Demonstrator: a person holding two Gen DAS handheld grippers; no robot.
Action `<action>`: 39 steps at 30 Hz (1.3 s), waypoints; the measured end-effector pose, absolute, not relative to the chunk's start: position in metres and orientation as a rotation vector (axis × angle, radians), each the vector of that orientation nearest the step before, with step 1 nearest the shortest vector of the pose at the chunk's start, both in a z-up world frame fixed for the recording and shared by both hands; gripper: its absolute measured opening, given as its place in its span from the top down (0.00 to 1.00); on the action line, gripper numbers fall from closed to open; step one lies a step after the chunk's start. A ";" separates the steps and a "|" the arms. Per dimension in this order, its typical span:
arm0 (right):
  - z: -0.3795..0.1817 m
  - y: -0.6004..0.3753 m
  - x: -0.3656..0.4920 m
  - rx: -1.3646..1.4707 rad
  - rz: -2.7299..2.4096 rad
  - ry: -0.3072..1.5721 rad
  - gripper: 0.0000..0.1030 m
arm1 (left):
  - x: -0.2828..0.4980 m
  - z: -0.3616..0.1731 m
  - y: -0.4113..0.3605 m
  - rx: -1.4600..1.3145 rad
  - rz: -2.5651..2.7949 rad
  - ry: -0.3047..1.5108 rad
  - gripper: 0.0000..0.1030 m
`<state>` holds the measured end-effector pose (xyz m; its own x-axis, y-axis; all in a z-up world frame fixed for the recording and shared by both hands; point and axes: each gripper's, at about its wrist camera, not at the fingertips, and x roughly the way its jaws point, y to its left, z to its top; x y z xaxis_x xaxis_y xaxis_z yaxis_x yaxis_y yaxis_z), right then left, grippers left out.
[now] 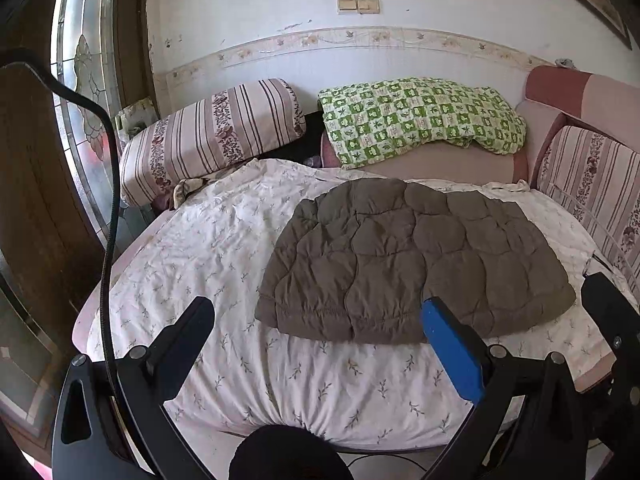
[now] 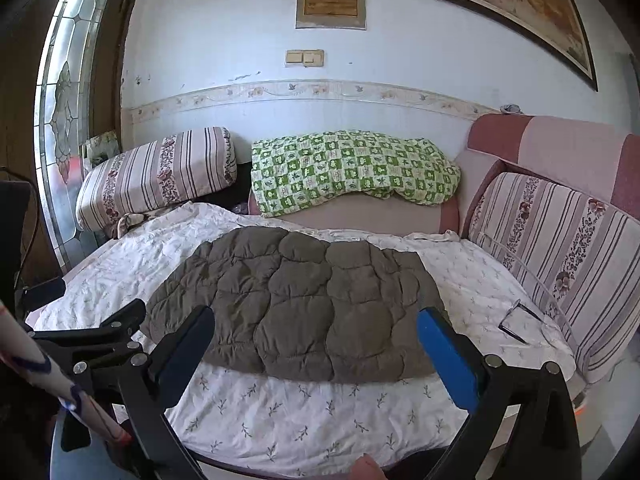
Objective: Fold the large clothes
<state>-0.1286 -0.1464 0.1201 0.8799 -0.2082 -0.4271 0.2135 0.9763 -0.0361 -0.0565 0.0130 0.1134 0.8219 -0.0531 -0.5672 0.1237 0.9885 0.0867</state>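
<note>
A brown quilted puffer jacket [image 1: 408, 260] lies flat in a folded rectangle on the white floral sheet [image 1: 224, 264]; it also shows in the right wrist view [image 2: 296, 304]. My left gripper [image 1: 316, 316] is open and empty, held above the jacket's near hem, not touching it. My right gripper [image 2: 316, 328] is open and empty, its fingers wide over the jacket's near edge. The left gripper's black frame [image 2: 100, 340] shows at the left of the right wrist view.
A striped pillow [image 1: 208, 136] and a green checked blanket [image 1: 420, 120] lie at the back by the wall. A striped cushion [image 2: 560, 256] stands at the right. A small dark object [image 2: 516, 320] lies on the sheet at right. A black cable [image 1: 112, 208] hangs at left.
</note>
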 end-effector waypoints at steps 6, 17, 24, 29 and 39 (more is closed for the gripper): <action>0.117 -0.146 -0.124 0.015 -0.216 0.461 0.00 | -0.052 0.110 0.015 0.124 -0.095 0.616 0.00; 0.113 -0.147 -0.120 0.020 -0.220 0.475 0.00 | -0.050 0.106 0.014 0.125 -0.094 0.629 0.00; 0.107 -0.149 -0.116 0.028 -0.223 0.490 0.00 | -0.048 0.100 0.015 0.136 -0.089 0.636 0.00; 0.102 -0.148 -0.113 0.030 -0.225 0.500 0.00 | -0.046 0.096 0.014 0.142 -0.091 0.646 0.00; 0.097 -0.150 -0.108 0.036 -0.226 0.516 0.00 | -0.041 0.090 0.014 0.145 -0.090 0.666 0.00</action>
